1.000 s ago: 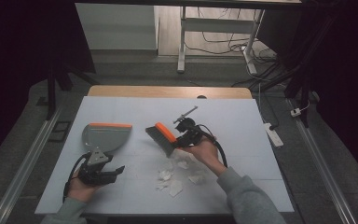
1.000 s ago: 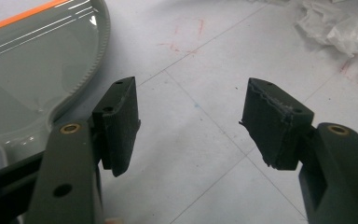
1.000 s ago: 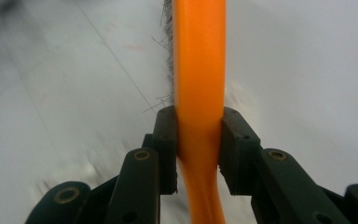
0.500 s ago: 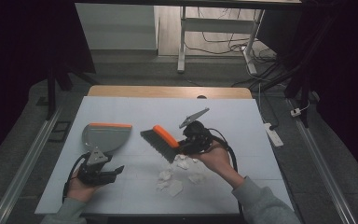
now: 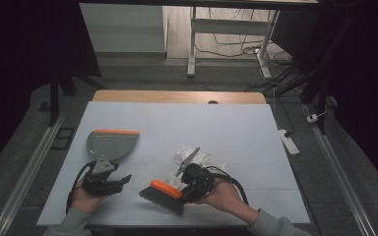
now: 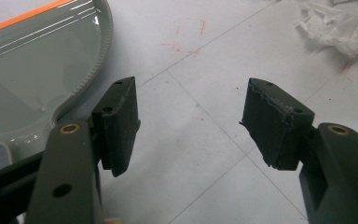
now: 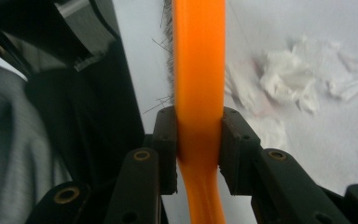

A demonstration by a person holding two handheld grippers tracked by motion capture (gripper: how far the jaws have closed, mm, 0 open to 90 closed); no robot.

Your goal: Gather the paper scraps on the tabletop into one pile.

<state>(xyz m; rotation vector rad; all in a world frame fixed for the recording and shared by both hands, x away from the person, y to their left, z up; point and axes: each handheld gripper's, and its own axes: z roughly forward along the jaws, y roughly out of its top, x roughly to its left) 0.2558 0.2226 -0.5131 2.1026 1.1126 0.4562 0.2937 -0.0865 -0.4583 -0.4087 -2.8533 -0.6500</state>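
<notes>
While my right gripper [image 5: 179, 189] pinches the orange handle of the brush [image 5: 161, 195] between closed jaws, the bristles sit low at the table's [image 5: 236, 123] near edge, just in front of the torn paper scraps [image 5: 189, 157]. My left gripper [image 5: 113, 183] hangs with jaws spread wide and empty, right beside the grey dustpan [image 5: 110, 143] with its orange lip.

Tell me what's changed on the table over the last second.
The right gripper, shut on the brush, pulled it back from beside the dustpan toward the person, past the paper scraps. The left gripper stayed open just short of the dustpan, which didn't move.
</notes>
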